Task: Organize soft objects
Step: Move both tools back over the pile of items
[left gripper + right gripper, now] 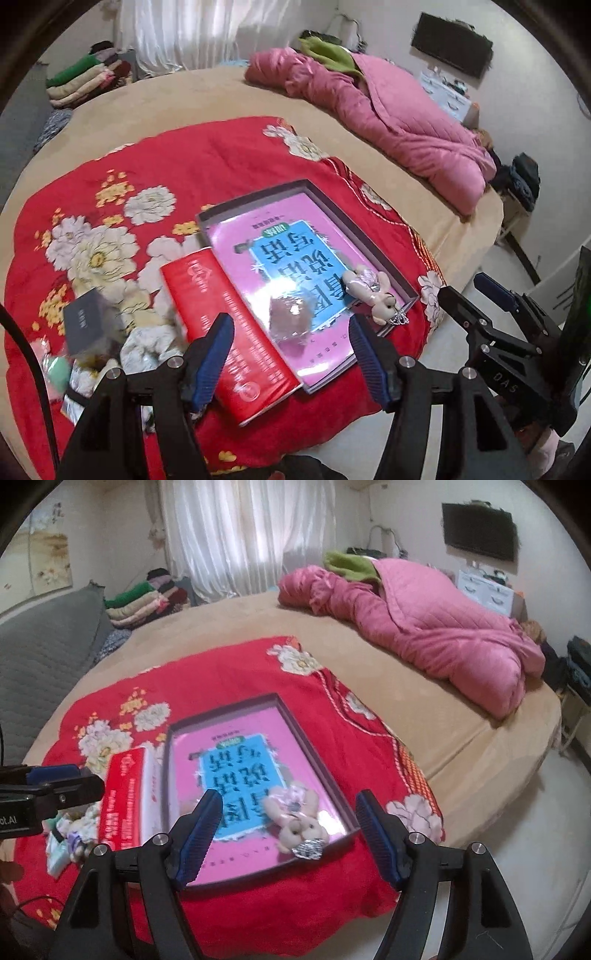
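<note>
Left wrist view: the left gripper [291,354] hangs over the red flowered quilt [207,162], its jaws standing fairly wide with nothing between them.
Ahead of its fingers: a shallow box [369,236] with a pink book [280,258] in it; the small plush bear [373,291] lies on the book's cover, just beyond the right-hand finger.
Left of its fingers: a red book [229,339], a small dark box [90,325] and a blurred heap of soft bits [147,343]; I can't make out each piece.
Right wrist view: the right gripper [286,834] is also wide and empty.
Between its fingers: the plush bear [295,821] sits in the box [317,757], untouched by either pad.
Progress: one soft toy looks placed; the heap [74,834] beside the left gripper [48,794] seems still to sort.
</note>
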The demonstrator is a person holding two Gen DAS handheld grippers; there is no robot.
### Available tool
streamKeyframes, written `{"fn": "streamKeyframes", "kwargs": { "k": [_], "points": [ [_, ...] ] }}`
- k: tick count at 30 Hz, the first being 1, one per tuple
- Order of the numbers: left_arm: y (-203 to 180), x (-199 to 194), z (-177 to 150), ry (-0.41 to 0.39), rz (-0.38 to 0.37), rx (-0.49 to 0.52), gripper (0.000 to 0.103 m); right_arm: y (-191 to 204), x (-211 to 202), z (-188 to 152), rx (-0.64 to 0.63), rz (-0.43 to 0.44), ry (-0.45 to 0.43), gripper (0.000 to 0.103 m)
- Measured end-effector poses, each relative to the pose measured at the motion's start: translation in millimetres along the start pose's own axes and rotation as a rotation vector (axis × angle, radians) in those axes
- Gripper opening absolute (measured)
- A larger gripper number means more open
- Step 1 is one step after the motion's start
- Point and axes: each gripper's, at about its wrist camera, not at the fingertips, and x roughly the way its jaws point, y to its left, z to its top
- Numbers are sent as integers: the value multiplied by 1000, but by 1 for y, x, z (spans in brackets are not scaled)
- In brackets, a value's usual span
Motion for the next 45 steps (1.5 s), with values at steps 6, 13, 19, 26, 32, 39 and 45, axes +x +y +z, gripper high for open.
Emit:
{"fn": "streamKeyframes", "kwargs": {
  "k": [6,13,19,26,32,39,45],
  "points": [
    [25,-21,-19,-5,-23,-49,64,36,-5,1,-53,38,-4,76],
    [60,-38,-45,-14,7,-101,64,76,-10,-1,-85,106,-10,76],
    [102,-55,-65,-24,30,-184,64,110,-19,1,-113,175,-19,76],
    [155,-79,-93,-50,72,-290,64,152,-30,4,-169,231,-34,76],
    [210,-104,-116,-86,149,-398,64,183,-36,5,-209,279,-39,76],
    [268,-125,-144,-113,208,-520,64,213,-35,-2,-263,308,-20,76],
    [300,-123,-166,-91,246,-584,64,250,-26,-18,-327,369,25,76]
  ]
}}
